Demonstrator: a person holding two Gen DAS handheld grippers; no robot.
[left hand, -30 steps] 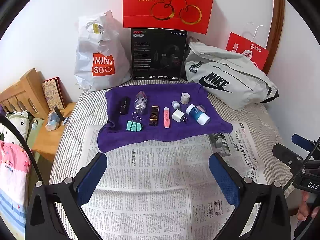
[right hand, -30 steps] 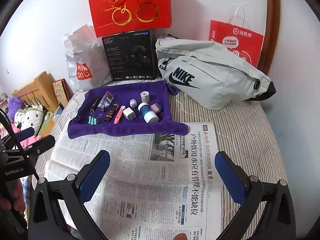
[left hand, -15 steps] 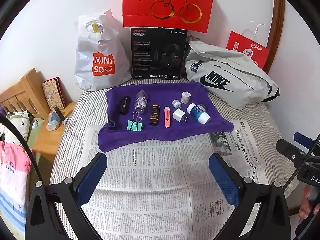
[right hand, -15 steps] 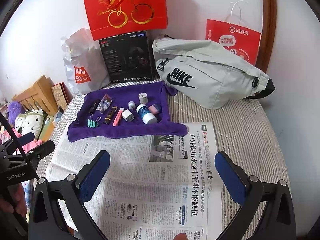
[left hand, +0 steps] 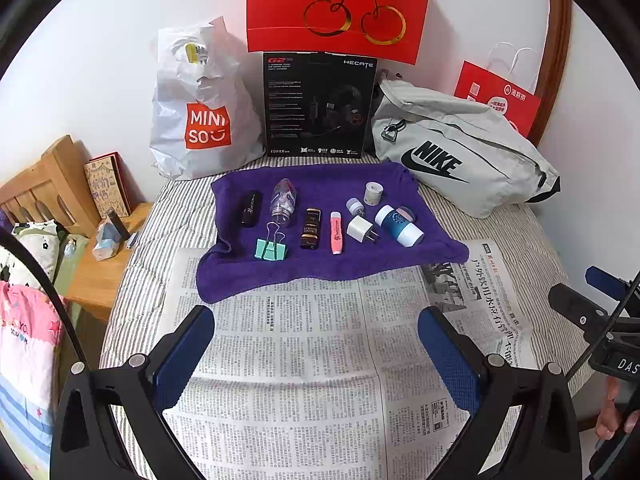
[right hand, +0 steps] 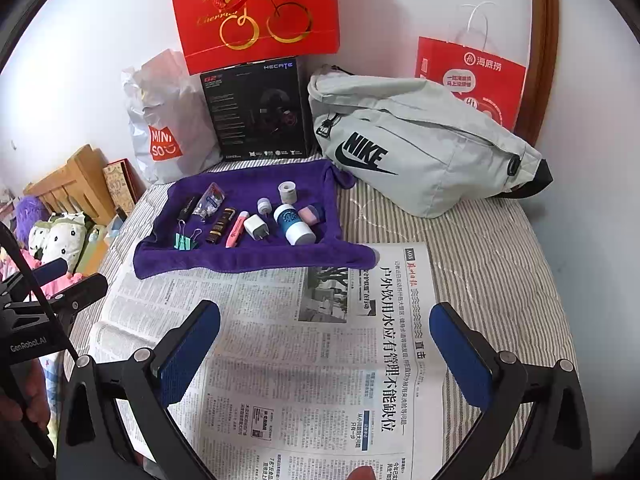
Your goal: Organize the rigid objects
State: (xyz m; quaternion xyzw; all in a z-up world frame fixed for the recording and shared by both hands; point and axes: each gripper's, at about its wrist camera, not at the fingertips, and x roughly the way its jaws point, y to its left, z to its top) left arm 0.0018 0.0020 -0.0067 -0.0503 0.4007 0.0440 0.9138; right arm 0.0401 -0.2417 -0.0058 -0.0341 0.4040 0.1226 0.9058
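A purple towel [left hand: 320, 264] [right hand: 248, 258] lies on the bed and holds several small items: a black tube [left hand: 251, 208], a clear bottle [left hand: 283, 202], a teal binder clip [left hand: 272, 248], a dark lipstick box [left hand: 311, 228], a pink highlighter [left hand: 335, 233], a white charger plug [left hand: 360, 229], a blue-and-white bottle [left hand: 399, 226] and a white roll [left hand: 373, 193]. My left gripper [left hand: 316, 344] is open and empty above the newspaper, short of the towel. My right gripper [right hand: 326, 338] is open and empty above the newspaper, to the right of the left one.
A newspaper [left hand: 304, 360] covers the near bed. Against the wall stand a white Miniso bag [left hand: 200, 112], a black headset box [left hand: 318, 106], a red gift bag [left hand: 336, 4] and a grey Nike bag [left hand: 460, 152]. A wooden bedside table [left hand: 96, 272] is at left.
Both grippers have drifted slightly, so the towel and its items sit a little differently in the views. Both stay open and empty. No item has moved.
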